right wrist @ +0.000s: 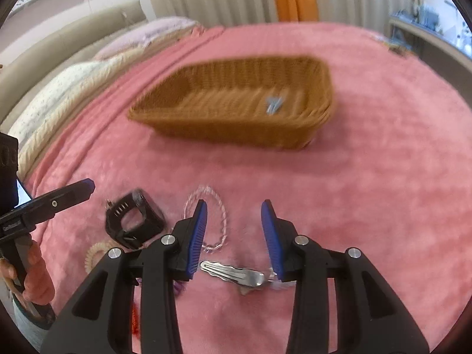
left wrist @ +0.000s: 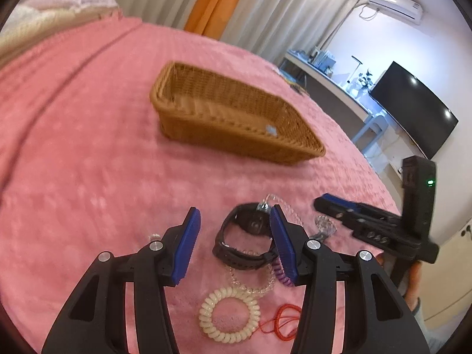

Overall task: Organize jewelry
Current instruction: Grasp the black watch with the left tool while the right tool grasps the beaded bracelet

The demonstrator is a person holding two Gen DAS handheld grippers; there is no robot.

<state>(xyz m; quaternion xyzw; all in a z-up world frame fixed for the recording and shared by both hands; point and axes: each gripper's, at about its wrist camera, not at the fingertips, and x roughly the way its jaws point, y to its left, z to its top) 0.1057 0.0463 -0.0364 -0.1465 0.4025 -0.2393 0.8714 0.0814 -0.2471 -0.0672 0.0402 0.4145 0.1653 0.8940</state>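
A wicker basket (left wrist: 233,112) (right wrist: 236,103) sits on the pink bedspread with a small pale-blue item (right wrist: 274,104) inside. My left gripper (left wrist: 236,218) is open above a black watch (left wrist: 244,239). Near it lie a cream coil hair tie (left wrist: 228,314), a clear bead bracelet (left wrist: 253,287), a purple coil tie (left wrist: 280,274) and a red cord (left wrist: 283,321). My right gripper (right wrist: 234,206) is open and empty over a silver hair clip (right wrist: 233,273). A clear bead bracelet (right wrist: 216,224) and the watch (right wrist: 132,221) lie to its left.
The pink bedspread (left wrist: 88,162) covers the bed, with pillows (right wrist: 59,88) at the head. Curtains hang behind. A desk and a dark monitor (left wrist: 413,109) stand past the bed's right edge. The right gripper shows in the left wrist view (left wrist: 320,202).
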